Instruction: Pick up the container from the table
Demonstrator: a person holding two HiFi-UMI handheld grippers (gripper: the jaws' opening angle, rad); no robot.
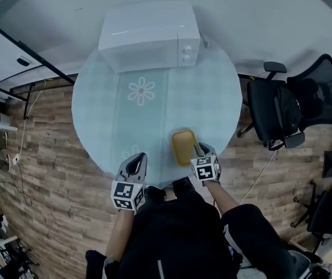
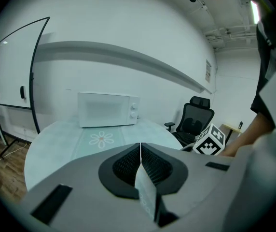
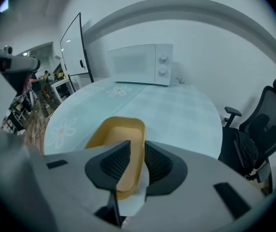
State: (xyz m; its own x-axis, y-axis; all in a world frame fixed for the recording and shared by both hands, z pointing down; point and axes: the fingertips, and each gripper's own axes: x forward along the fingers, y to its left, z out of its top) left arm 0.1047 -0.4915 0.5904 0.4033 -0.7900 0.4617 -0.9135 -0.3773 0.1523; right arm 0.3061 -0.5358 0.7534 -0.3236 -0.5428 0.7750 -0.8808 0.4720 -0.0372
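Observation:
A shallow yellow container (image 1: 183,146) lies near the front edge of the round table (image 1: 212,97). My right gripper (image 1: 199,150) is at its right side. In the right gripper view the container (image 3: 111,138) has its right wall between the jaws, one pad inside and one outside, and the right gripper (image 3: 137,151) is shut on that wall. Whether the container has left the cloth I cannot tell. My left gripper (image 1: 136,163) hovers at the table's front edge, left of the container. In its own view the left gripper (image 2: 140,154) is shut with nothing between the pads.
A white microwave (image 1: 148,34) stands at the far edge of the table, also in the left gripper view (image 2: 106,109). Black office chairs (image 1: 282,112) stand to the right. A whiteboard (image 2: 12,81) stands at the left. The cloth carries flower prints (image 1: 141,90).

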